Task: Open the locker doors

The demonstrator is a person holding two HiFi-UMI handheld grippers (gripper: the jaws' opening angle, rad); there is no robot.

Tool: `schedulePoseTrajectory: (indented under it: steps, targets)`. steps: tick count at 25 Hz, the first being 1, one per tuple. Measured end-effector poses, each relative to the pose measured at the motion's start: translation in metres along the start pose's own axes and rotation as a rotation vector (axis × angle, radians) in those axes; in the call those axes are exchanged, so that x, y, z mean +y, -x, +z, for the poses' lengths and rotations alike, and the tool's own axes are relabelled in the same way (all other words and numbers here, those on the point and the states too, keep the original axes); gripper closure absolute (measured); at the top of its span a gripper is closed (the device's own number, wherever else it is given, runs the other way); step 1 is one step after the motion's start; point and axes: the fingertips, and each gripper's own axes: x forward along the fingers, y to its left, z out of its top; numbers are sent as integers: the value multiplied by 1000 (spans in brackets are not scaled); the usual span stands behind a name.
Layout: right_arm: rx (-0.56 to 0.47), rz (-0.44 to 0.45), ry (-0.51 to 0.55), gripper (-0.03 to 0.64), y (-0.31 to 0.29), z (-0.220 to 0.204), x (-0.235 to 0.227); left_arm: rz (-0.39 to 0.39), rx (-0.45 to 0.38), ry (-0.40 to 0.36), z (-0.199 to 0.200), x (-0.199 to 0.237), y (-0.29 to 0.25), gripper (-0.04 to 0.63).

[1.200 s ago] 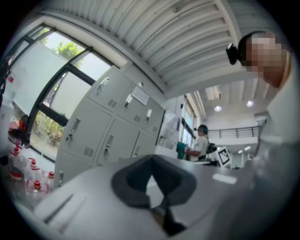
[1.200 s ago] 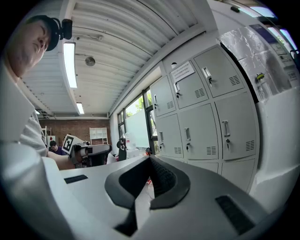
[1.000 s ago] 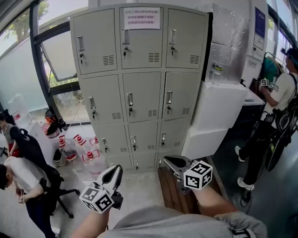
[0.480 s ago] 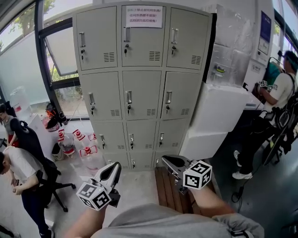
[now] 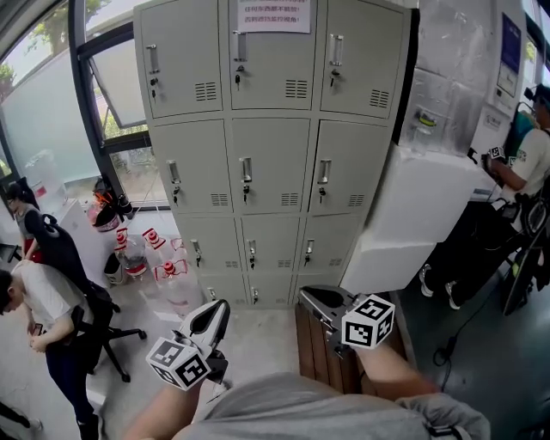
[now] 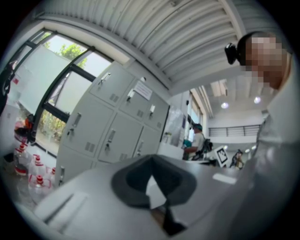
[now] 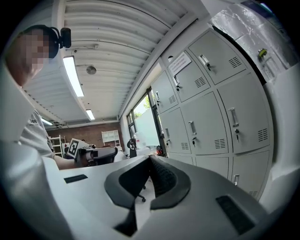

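Note:
A grey metal locker bank [image 5: 271, 146] stands ahead, three columns wide, with every door I can see closed and a paper notice [image 5: 274, 15] on the top middle door. Each door has a small upright handle, such as the middle one [image 5: 247, 170]. My left gripper [image 5: 212, 316] is held low at the left, well short of the lockers, shut and empty. My right gripper [image 5: 309, 298] is held low at the right, shut with nothing in it. In the left gripper view the lockers [image 6: 112, 126] lie beyond the shut gripper [image 6: 151, 158]. The right gripper view shows the lockers [image 7: 211, 108] past the shut gripper [image 7: 151, 158].
White foam boxes [image 5: 417, 215] lean against the lockers' right side. A slatted wooden bench [image 5: 320, 354] lies on the floor under my right arm. Water bottles [image 5: 159, 271] stand at the lower left of the lockers. People sit at the left [image 5: 43, 301]; another person [image 5: 528, 163] stands far right.
The lockers have grown a little larger and shifted right in the head view as I come closer. Both grippers stay shut in about the same place.

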Motion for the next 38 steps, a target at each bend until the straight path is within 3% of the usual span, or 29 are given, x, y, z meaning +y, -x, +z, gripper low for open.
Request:
schedulePoseTrajectory:
  steps: [7, 12, 20, 26, 33, 38]
  targets:
    - [-60, -31, 22, 614, -82, 21, -34, -70, -13, -6, 14, 88, -37, 591]
    - [-87, -73, 24, 614, -164, 48, -54, -129, -9, -12, 56, 181, -72, 591]
    - [-145, -157, 10, 614, -251, 89, -101, -216, 16, -52, 110, 278, -125, 591]
    - [-134, -135, 47, 614, -265, 110, -138, -195, -17, -48, 122, 296, -168, 591]
    - [-85, -64, 96, 614, -250, 133, -189, -93, -75, -9, 114, 272, -219, 591]
    - [-101, -49, 135, 614, -255, 168, -212, -64, -118, -44, 133, 256, -240, 591]
